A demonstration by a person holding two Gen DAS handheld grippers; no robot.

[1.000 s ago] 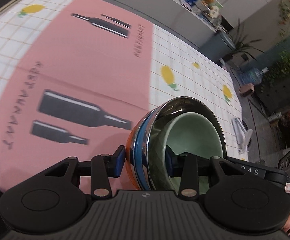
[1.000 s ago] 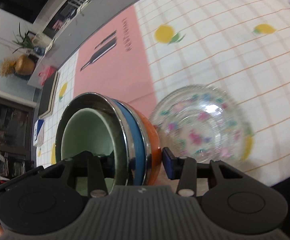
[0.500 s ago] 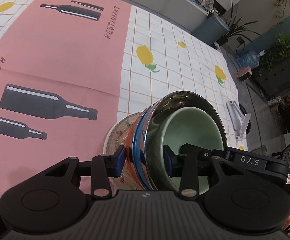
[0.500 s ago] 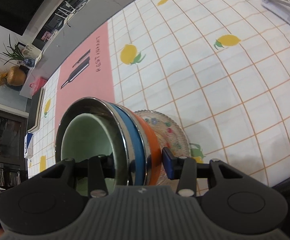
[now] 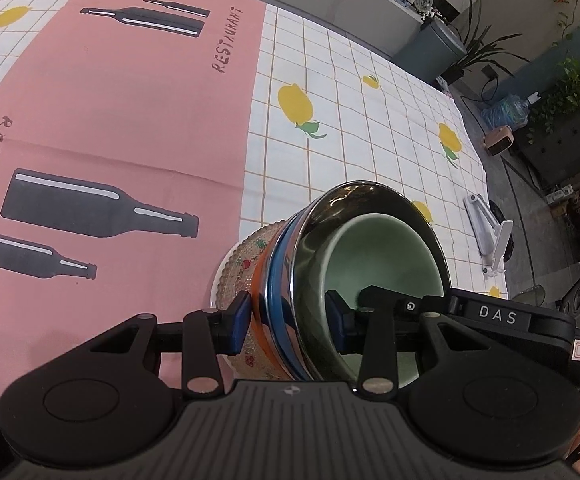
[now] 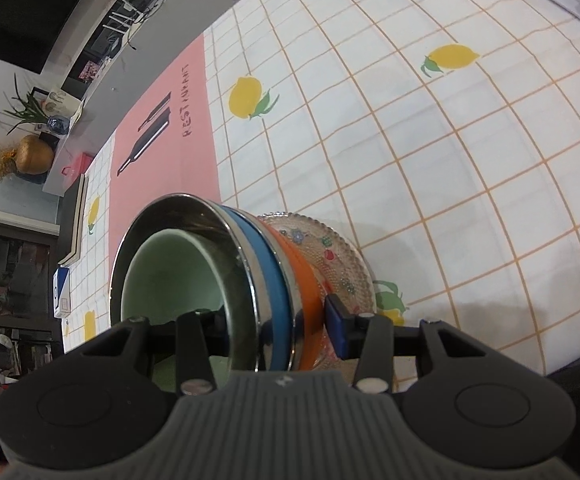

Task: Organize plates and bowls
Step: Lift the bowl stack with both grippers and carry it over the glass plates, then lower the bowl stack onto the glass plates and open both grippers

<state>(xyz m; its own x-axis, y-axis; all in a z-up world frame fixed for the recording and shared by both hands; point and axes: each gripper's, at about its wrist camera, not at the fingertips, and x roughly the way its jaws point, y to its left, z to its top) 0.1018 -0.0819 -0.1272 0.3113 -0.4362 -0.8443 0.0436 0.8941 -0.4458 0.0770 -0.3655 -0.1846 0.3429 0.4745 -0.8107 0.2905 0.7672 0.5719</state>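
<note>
Nested stack of bowls tilted on its side, mouths facing the lens in both wrist views, stack axis running roughly level: pale green bowl innermost, then steel bowl, blue bowl, orange bowl. Resting against a patterned glass plate on the tablecloth beside the pink runner. Open cloth stretching toward the far edge. Left gripper clamped over the stack's rim, one finger inside, one outside. Right gripper pinching the opposite rim likewise
</note>
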